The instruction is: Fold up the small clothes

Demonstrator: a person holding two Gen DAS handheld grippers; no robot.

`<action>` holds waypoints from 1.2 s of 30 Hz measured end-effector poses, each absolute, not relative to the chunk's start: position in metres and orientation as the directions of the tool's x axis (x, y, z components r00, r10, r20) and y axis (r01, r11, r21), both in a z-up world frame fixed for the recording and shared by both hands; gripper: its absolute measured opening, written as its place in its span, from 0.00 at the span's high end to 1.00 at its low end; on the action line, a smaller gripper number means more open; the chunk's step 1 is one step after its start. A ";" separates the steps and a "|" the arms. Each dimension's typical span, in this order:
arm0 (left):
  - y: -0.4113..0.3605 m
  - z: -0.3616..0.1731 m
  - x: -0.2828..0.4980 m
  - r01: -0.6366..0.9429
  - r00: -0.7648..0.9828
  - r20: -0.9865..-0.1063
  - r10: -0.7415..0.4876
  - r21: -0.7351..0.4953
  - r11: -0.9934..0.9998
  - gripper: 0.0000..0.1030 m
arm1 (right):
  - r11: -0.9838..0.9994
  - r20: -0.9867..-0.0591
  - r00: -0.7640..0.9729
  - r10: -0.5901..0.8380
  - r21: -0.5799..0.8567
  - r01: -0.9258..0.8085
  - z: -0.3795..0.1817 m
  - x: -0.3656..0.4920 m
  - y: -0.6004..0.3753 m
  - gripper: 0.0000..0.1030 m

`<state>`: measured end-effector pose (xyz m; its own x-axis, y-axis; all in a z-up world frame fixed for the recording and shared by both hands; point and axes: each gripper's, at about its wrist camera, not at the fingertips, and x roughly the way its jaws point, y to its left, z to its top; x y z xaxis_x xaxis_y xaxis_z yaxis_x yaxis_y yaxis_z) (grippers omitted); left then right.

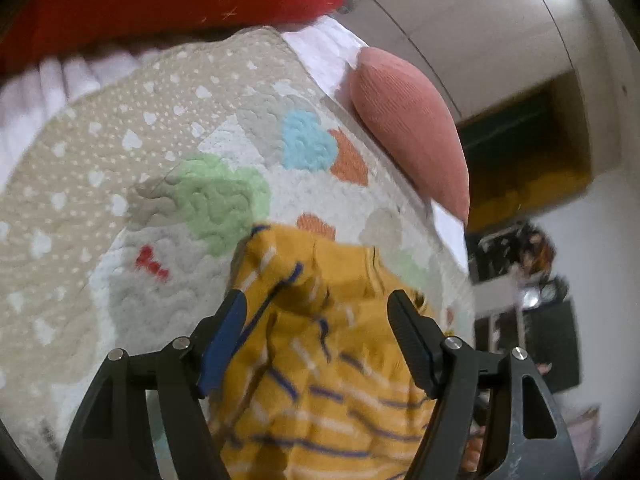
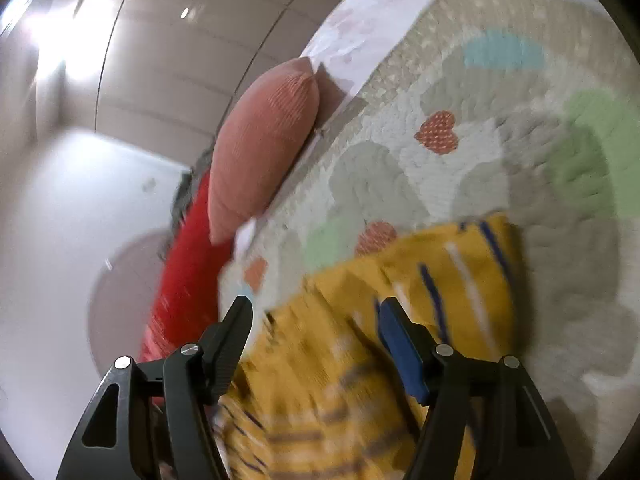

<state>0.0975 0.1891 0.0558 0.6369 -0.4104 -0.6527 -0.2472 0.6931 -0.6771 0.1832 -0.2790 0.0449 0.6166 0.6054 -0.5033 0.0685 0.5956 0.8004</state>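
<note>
A small mustard-yellow garment (image 1: 320, 360) with blue and white stripes lies rumpled on a quilted bedspread (image 1: 120, 184) patterned with coloured hearts. My left gripper (image 1: 318, 306) stands open over it, with the cloth showing in the gap between its fingers and neither pad pressing on it. In the right wrist view the same garment (image 2: 460, 288) lies on the bedspread (image 2: 520, 140). My right gripper (image 2: 316, 308) is open just above the garment's edge, and the cloth below it is blurred.
A pink ribbed pillow (image 1: 408, 128) leans at the bed's edge, seen also as the pillow (image 2: 260, 152) in the right wrist view. A red blanket (image 1: 160, 0) lies at the far side, the red blanket (image 2: 184, 280) beside the bed. Beyond are pale walls and a cluttered dark shelf (image 1: 528, 280).
</note>
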 end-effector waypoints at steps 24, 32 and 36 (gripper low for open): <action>0.188 0.011 0.024 -0.204 0.580 -0.768 -0.270 -0.458 0.865 0.39 | 0.851 -0.708 0.615 0.347 0.514 0.112 0.001 0.065 -0.322 0.84; 0.171 0.007 0.008 -0.125 0.647 -0.731 -0.216 -0.381 0.916 0.32 | 0.910 -0.648 0.677 0.349 0.407 -0.079 0.068 0.052 -0.273 0.83; 0.159 0.007 0.007 -0.094 0.669 -0.720 -0.182 -0.325 0.941 0.26 | 0.901 -0.681 0.599 0.421 0.393 -0.186 0.069 0.091 -0.215 0.82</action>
